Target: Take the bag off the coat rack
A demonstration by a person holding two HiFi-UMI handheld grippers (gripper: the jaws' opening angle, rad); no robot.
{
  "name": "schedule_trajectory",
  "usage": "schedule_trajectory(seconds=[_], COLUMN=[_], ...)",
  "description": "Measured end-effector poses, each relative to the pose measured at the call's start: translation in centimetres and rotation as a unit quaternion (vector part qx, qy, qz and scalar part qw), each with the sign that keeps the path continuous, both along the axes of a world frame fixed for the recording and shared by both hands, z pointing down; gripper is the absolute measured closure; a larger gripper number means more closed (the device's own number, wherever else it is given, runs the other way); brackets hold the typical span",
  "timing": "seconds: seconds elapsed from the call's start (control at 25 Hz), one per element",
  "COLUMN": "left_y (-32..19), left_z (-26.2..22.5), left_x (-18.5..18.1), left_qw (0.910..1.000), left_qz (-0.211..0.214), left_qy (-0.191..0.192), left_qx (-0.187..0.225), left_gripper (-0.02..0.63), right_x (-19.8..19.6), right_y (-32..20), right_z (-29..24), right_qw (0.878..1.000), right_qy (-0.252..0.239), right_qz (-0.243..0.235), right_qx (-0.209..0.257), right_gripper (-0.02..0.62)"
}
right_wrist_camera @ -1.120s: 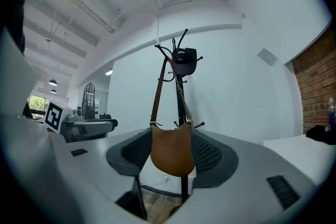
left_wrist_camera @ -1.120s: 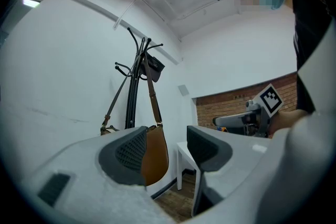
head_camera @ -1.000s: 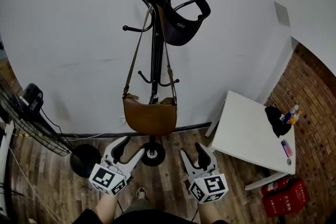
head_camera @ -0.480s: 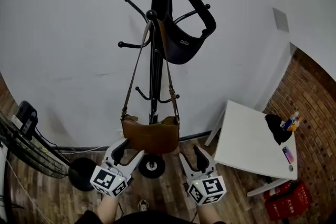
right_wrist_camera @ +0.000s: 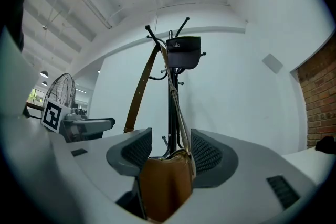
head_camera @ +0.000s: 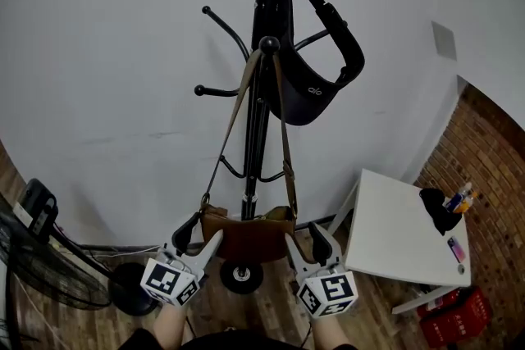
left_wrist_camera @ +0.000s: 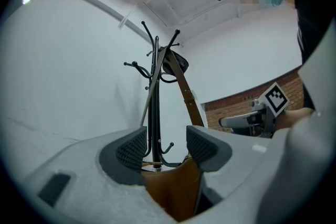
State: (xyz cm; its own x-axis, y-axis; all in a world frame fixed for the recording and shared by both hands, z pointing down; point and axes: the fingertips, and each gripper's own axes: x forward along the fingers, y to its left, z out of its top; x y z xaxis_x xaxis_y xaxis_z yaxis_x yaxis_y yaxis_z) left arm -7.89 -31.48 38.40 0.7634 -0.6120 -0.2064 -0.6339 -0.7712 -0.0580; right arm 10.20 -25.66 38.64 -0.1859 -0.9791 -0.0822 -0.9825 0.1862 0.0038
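While the bag [head_camera: 246, 236] is hung by its strap [head_camera: 232, 120] on the rack [head_camera: 257, 145], its ends are straddled by the left gripper [head_camera: 201, 233] and right gripper [head_camera: 305, 242], both with jaws spread, neither clamped.

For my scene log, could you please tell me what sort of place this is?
Probably an office or studio corner: a black coat rack stands against a plain white wall, beside a white table, with a brick wall to the right.
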Motion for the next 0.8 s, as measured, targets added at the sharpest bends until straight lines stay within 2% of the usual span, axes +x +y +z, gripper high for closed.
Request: schedule_trajectory(seconds=[0.2, 0.44, 0.8], left_y=[-2.8, -5.0, -6.7], left_z=[-0.9, -1.8, -2.3], left_x=[-0.5, 0.2, 2.1], left_qw=[0.9997, 0.9991, 0.9984], left_qz=[-0.001, 0.001, -0.025], left_qy=[0.014, 0.003, -0.016], left_qx=[0.022, 0.042, 0.047], left_gripper=[0.391, 0.402, 0.419], right_x=[-0.4, -0.3, 0.0], right_y=[-2.1, -4.1, -7.1], right_z=[-0.9, -2.8, -3.9], right_qw=[1.000, 0.998, 0.998], right_qy=[0.017, 0.035, 0.047], right_qz=[0.017, 0.023, -0.024], right_qx=[0.013, 0.036, 0.041], right_gripper=[0.386, 0.391, 0.400])
